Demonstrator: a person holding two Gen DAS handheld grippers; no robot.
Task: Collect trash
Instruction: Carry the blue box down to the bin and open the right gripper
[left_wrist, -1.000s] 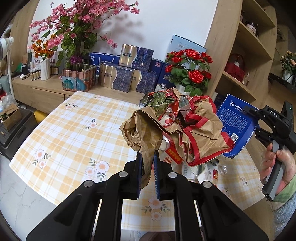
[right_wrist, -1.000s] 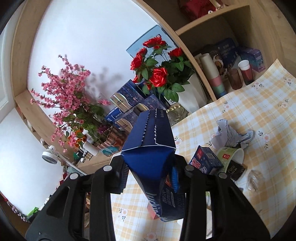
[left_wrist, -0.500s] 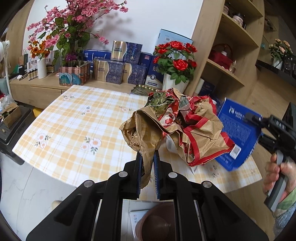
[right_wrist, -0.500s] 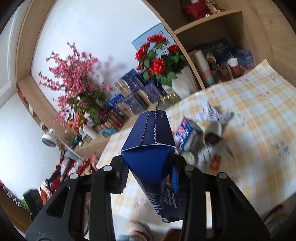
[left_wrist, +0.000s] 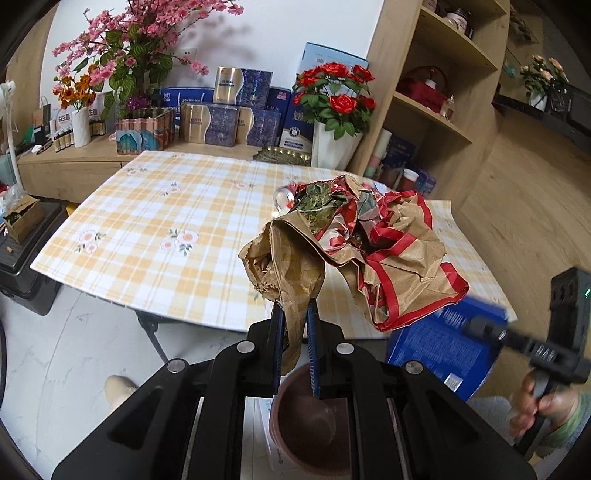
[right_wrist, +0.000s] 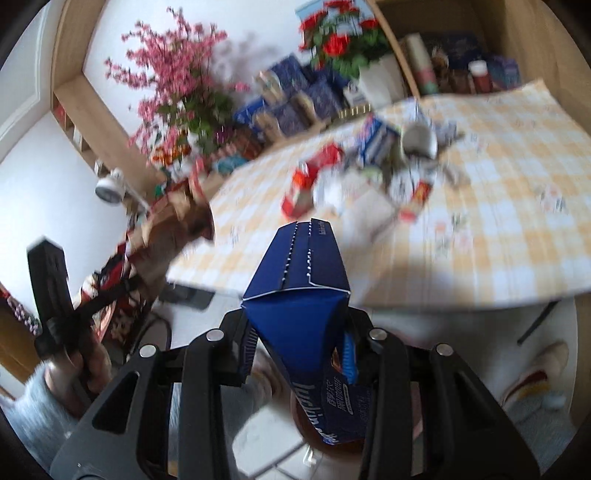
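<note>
My left gripper (left_wrist: 294, 325) is shut on a crumpled brown and red paper bag (left_wrist: 351, 251), held in the air in front of the table edge, above a brown bin (left_wrist: 310, 424) on the floor. My right gripper (right_wrist: 297, 339) is shut on a blue carton (right_wrist: 303, 295), also seen low at the right in the left wrist view (left_wrist: 439, 343). The bin shows under the carton in the right wrist view (right_wrist: 325, 443). Several pieces of trash (right_wrist: 369, 166) lie blurred on the yellow checked table (right_wrist: 498, 221).
The table (left_wrist: 166, 221) has a near edge over white floor. Flower vases (left_wrist: 336, 110) and gift boxes (left_wrist: 229, 110) stand on the sideboard behind it. Wooden shelves (left_wrist: 436, 92) rise at the right. A black box (left_wrist: 22, 258) sits at the left.
Both grippers have pulled back from the table and dropped lower with their loads. The brown bin has come into view below them. The blue carton has sunk below the table edge.
</note>
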